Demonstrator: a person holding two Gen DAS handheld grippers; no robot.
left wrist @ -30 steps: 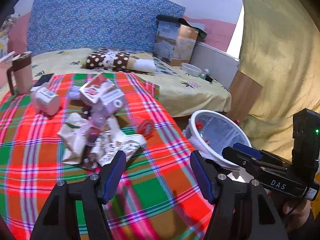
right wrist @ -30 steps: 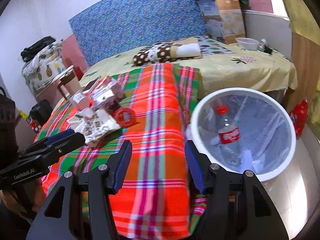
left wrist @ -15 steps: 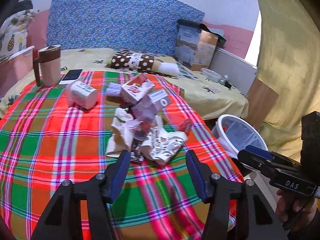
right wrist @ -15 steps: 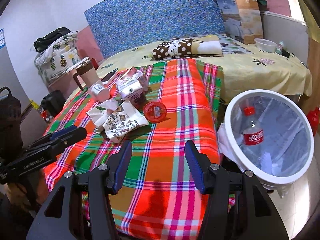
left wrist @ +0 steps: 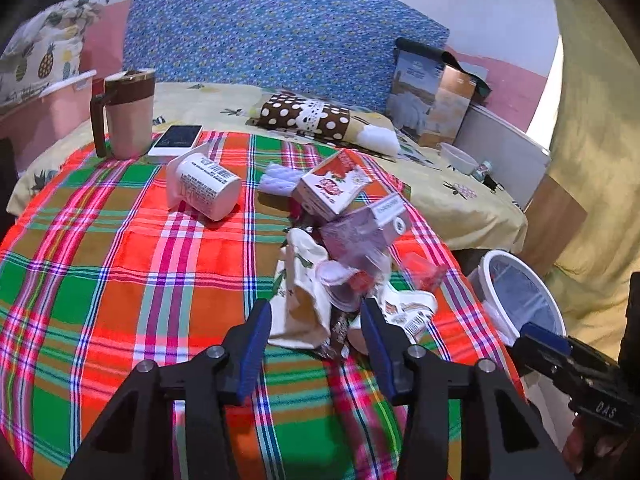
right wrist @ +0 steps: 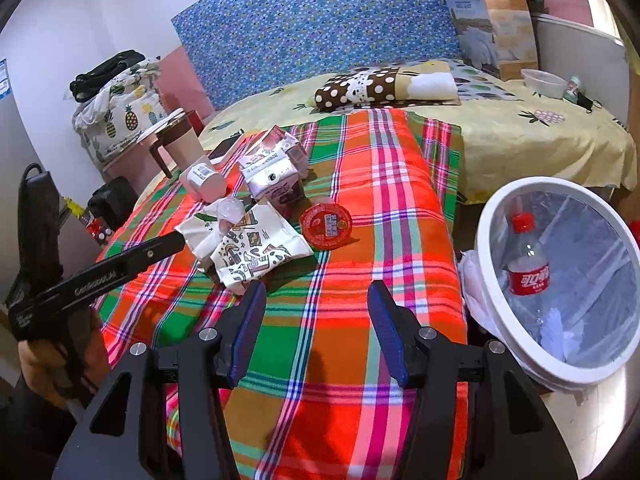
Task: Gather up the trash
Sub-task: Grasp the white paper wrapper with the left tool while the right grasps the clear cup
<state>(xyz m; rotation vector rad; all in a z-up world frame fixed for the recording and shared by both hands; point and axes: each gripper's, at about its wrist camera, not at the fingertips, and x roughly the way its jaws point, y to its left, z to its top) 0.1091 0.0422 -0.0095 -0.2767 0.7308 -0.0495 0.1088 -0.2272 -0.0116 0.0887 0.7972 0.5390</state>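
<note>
A heap of trash lies on the plaid cloth [left wrist: 120, 264]: a printed paper bag [left wrist: 298, 312] [right wrist: 256, 248], a red-and-white carton [left wrist: 334, 188], a purple carton [left wrist: 368, 228] [right wrist: 276, 184], a white tub [left wrist: 206, 186] on its side, a red round lid [right wrist: 326, 226]. My left gripper [left wrist: 316, 340] is open and empty, its fingertips on either side of the near end of the paper bag. My right gripper [right wrist: 316, 332] is open and empty above bare cloth. The white bin [right wrist: 492, 208] [left wrist: 486, 276] at the bed's right holds a cola bottle [right wrist: 528, 264].
A pink mug with a brown lid [left wrist: 128, 116] and a phone [left wrist: 178, 140] stand at the far left of the cloth. A polka-dot pillow [left wrist: 308, 116], a cardboard box [left wrist: 432, 92] and a white bowl [right wrist: 544, 80] lie further back on the yellow sheet.
Both grippers swung left, away from the bin and toward the heap. My left gripper moved forward until its fingers flank the paper bag. Both stayed open.
</note>
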